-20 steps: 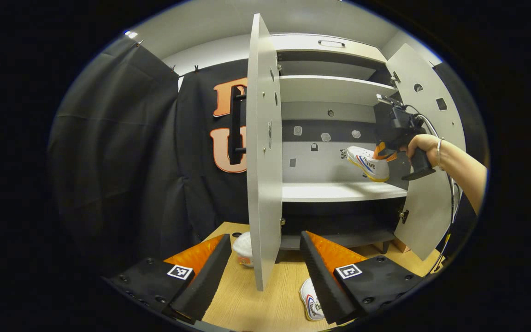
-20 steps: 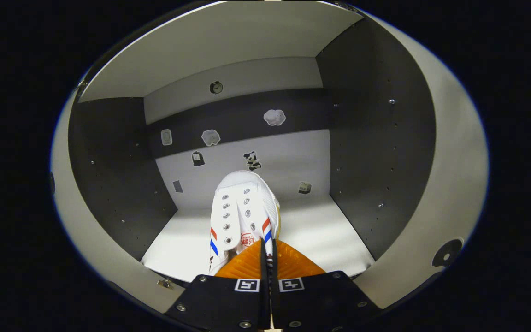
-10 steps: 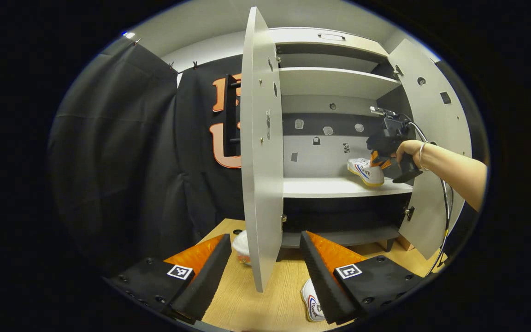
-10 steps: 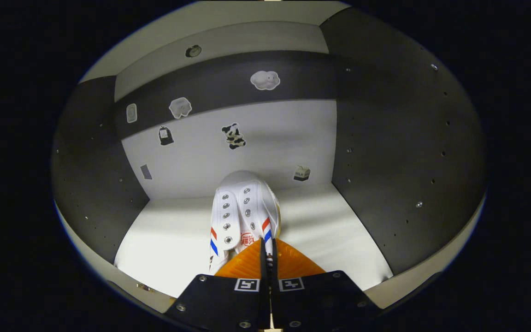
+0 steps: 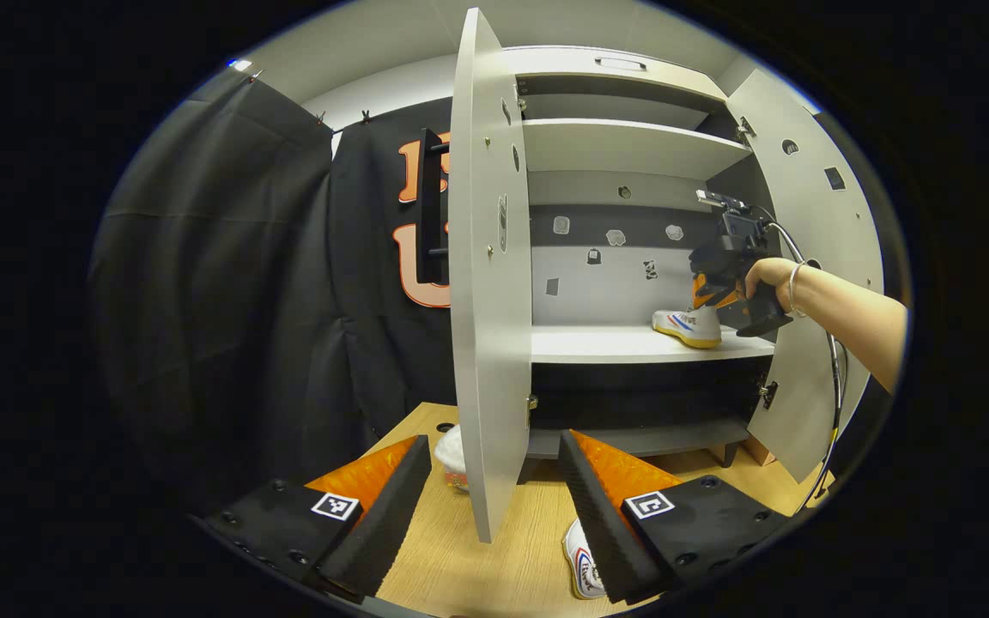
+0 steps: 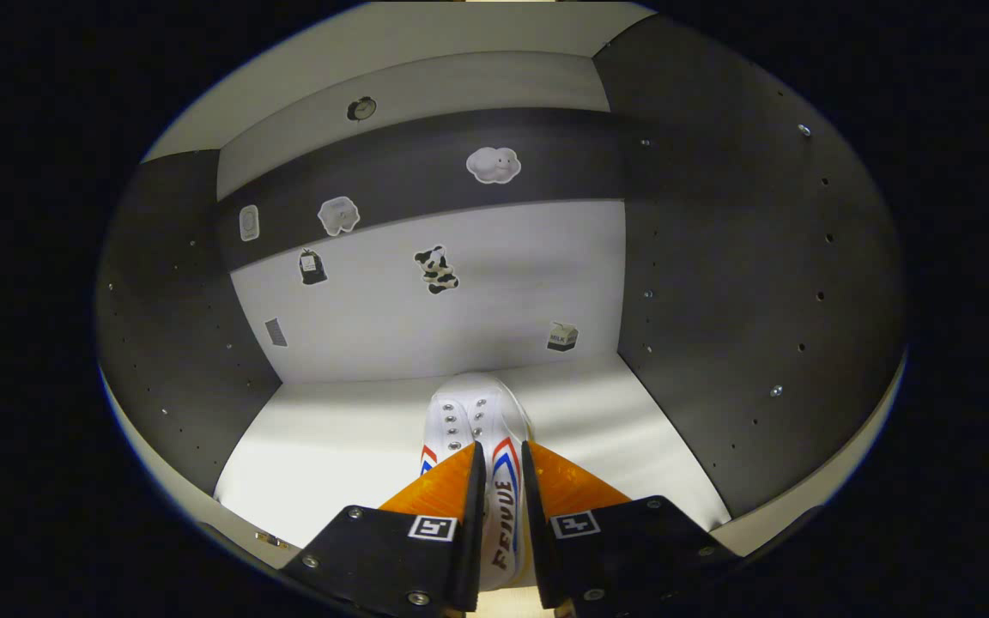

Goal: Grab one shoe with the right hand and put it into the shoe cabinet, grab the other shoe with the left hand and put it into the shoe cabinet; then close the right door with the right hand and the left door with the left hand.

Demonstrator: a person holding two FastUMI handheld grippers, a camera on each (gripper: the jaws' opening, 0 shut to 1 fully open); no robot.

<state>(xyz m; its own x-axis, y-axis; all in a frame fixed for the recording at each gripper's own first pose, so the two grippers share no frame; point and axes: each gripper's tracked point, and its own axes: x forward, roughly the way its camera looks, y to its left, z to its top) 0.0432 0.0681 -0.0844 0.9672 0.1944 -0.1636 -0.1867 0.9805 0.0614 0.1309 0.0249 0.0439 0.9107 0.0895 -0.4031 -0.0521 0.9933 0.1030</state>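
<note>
shoe between right tool's fingers

In the left gripper view, the second white sneaker on the wooden floor is largely covered by a finger of the left gripper, so only its toe end is seen. A white object behind the left door is mostly concealed and cannot be identified. The heel of the shelved sneaker is masked by the right gripper. In the right gripper view, that sneaker's rear is cut off between the fingers, and whether it is pressed cannot be told.
</note>
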